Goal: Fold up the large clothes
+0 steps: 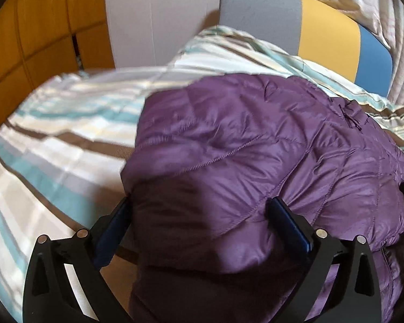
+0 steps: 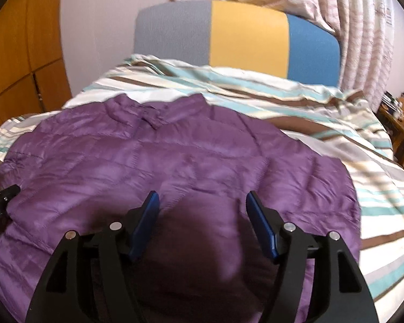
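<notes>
Striped bedspread (image 2: 296, 113) carries the purple puffer jacket (image 2: 175, 161), spread flat. Only my right view shows the side shelf (image 2: 402, 123). My left hand-held gripper (image 1: 199, 204) and right hand-held gripper (image 2: 203, 202) both gape wide over the jacket, gripping nothing.

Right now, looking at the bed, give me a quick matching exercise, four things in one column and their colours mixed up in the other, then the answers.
Things:
1. jacket
2. middle panel of the headboard
3. wardrobe
4. gripper finger pads

Colours:
A. orange-brown wood
B. dark blue
C. purple
D. yellow

Pairs: 1-C, 2-D, 3-A, 4-B
</notes>
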A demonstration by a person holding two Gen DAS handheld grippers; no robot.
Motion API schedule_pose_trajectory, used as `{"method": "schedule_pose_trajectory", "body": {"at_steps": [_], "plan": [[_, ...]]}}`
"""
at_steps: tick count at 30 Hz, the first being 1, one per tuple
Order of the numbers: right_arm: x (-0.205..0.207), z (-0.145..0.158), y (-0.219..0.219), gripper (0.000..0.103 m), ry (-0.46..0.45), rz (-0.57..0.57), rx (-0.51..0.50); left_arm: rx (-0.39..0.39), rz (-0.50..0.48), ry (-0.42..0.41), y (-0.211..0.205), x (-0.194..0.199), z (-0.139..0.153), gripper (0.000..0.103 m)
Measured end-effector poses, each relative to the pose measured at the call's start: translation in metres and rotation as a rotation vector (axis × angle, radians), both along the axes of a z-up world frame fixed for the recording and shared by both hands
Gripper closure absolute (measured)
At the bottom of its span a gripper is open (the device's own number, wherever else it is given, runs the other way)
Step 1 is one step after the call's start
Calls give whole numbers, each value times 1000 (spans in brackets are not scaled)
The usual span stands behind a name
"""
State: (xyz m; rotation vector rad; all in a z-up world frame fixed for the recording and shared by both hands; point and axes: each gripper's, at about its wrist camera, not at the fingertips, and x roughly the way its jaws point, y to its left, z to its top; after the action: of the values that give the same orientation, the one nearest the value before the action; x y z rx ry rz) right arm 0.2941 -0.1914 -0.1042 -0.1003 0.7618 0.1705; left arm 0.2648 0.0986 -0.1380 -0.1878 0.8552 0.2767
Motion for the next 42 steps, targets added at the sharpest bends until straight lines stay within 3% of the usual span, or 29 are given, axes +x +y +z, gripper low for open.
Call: {"method": "schedule_pose_trajectory", "body": {"at_steps": [2, 4, 9, 23, 30, 33, 37, 42], "plan": [[8, -11, -11, 35, 55, -31, 20, -42, -2, 8, 4, 2, -5, 3], [15, -20, -16, 34, 98, -35, 51, -25, -2, 10, 1, 2, -6, 3], [12, -22, -4, 32, 67, -40, -38, -9, -1, 16, -1, 4, -7, 3], [11, -25, -6, 28, 62, -51, -40, -8, 1, 17, 0, 2, -6, 3], [10, -24, -7, 27, 61, -53, -38, 53, 49, -5, 7, -13, 9, 3], [11, -24, -6, 26, 61, -53, -38, -55, 86, 27, 26, -7, -7, 3], [12, -24, -8, 24, 72, -52, -28, 7, 81, 44, 20, 0, -9, 3], [7, -7, -21, 19, 114, -35, 41, -66, 61, 28, 30, -21, 4, 3]]}}
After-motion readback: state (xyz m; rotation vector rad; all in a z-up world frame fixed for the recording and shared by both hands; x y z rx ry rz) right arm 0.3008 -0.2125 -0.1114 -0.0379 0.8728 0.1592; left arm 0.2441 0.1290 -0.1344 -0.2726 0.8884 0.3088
